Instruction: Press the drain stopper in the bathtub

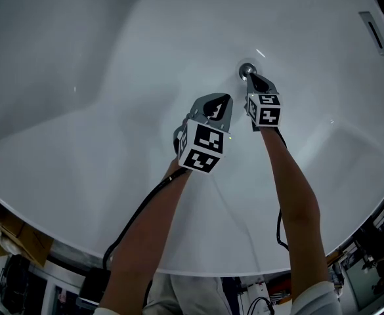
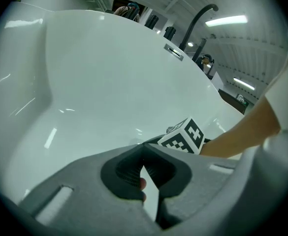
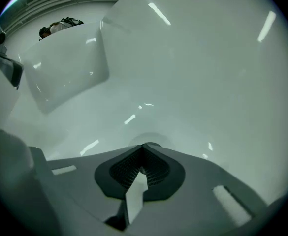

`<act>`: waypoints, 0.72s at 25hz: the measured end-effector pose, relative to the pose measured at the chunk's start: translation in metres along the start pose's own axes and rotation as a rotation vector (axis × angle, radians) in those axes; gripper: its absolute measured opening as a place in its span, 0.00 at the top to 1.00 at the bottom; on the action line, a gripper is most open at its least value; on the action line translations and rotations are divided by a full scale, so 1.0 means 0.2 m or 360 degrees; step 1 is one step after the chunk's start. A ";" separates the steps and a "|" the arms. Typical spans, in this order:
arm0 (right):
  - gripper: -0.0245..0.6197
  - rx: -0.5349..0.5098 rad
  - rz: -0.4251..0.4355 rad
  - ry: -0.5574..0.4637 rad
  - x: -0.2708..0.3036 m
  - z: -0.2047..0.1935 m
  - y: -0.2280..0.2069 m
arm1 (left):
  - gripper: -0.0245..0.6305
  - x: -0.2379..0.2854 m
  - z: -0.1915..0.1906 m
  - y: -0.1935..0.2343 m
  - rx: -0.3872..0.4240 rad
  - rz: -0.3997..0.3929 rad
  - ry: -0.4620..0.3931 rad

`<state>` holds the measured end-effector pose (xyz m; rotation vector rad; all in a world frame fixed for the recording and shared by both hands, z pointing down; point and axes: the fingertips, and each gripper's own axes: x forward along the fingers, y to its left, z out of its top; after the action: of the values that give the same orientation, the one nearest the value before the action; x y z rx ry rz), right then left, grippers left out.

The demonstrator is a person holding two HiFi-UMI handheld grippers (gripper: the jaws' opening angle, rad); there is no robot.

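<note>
The big white bathtub (image 1: 113, 110) holds everything here. Its inside is smooth and shiny, with small bright streaks of light on it. The round, shiny drain stopper (image 1: 246, 69) sits in the bottom of the tub. High on the far wall of the tub is a thin dark slot (image 1: 374, 30). The tub's rim (image 1: 205, 261) curves round on the side nearest the person.

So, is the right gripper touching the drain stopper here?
Cannot tell. In the head view the shut tips of the right gripper overlap the drain stopper; in the right gripper view they mostly cover it. Neither shows contact or a gap plainly.
</note>
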<state>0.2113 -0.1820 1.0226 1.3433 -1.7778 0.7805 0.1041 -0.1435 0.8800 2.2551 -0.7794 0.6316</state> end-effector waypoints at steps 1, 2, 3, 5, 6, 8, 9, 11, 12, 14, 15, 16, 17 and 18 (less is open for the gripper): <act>0.96 0.0005 -0.0011 0.0013 0.02 -0.01 -0.02 | 0.96 0.02 0.00 0.00 0.0007 -0.0003 0.0005; 0.96 0.0012 -0.0013 0.0027 0.04 -0.02 -0.03 | 0.96 0.05 -0.01 0.00 0.0013 -0.0006 0.0011; 0.96 0.0021 -0.0005 0.0045 0.06 -0.03 -0.04 | 0.96 0.08 -0.01 -0.01 0.0016 -0.0011 0.0018; 0.96 0.0023 0.0016 0.0091 0.09 -0.07 -0.06 | 0.96 0.13 -0.02 -0.03 0.0016 -0.0027 0.0022; 0.96 0.0008 0.0018 0.0119 0.11 -0.08 -0.07 | 0.96 0.14 -0.03 -0.04 0.0014 -0.0034 0.0023; 0.96 -0.0025 0.0004 0.0175 0.16 -0.11 -0.07 | 0.96 0.16 -0.05 -0.03 0.0021 -0.0039 0.0029; 0.96 -0.0030 -0.0005 0.0202 0.18 -0.12 -0.06 | 0.96 0.16 -0.05 -0.03 0.0028 -0.0041 0.0033; 0.96 -0.0034 -0.0020 0.0253 0.19 -0.13 -0.07 | 0.96 0.17 -0.06 -0.04 0.0036 -0.0047 0.0037; 0.97 -0.0046 -0.0024 0.0276 0.20 -0.13 -0.08 | 0.96 0.17 -0.07 -0.04 0.0037 -0.0051 0.0040; 0.97 -0.0079 -0.0011 0.0326 0.22 -0.12 -0.06 | 0.96 0.17 -0.08 -0.04 0.0040 -0.0047 0.0052; 0.97 -0.0094 0.0010 0.0352 0.24 -0.12 -0.04 | 0.96 0.16 -0.09 -0.03 0.0046 -0.0041 0.0060; 0.97 -0.0106 0.0032 0.0377 0.26 -0.12 -0.03 | 0.96 0.16 -0.10 -0.03 0.0050 -0.0037 0.0065; 0.97 -0.0117 0.0045 0.0397 0.26 -0.12 -0.03 | 0.96 0.15 -0.10 -0.04 0.0049 -0.0038 0.0068; 0.97 -0.0129 0.0049 0.0407 0.24 -0.12 -0.04 | 0.96 0.14 -0.10 -0.06 0.0039 -0.0043 0.0067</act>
<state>0.2171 -0.1876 1.0765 1.1123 -1.6136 0.8474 0.1280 -0.1321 0.9050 2.2632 -0.7231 0.6774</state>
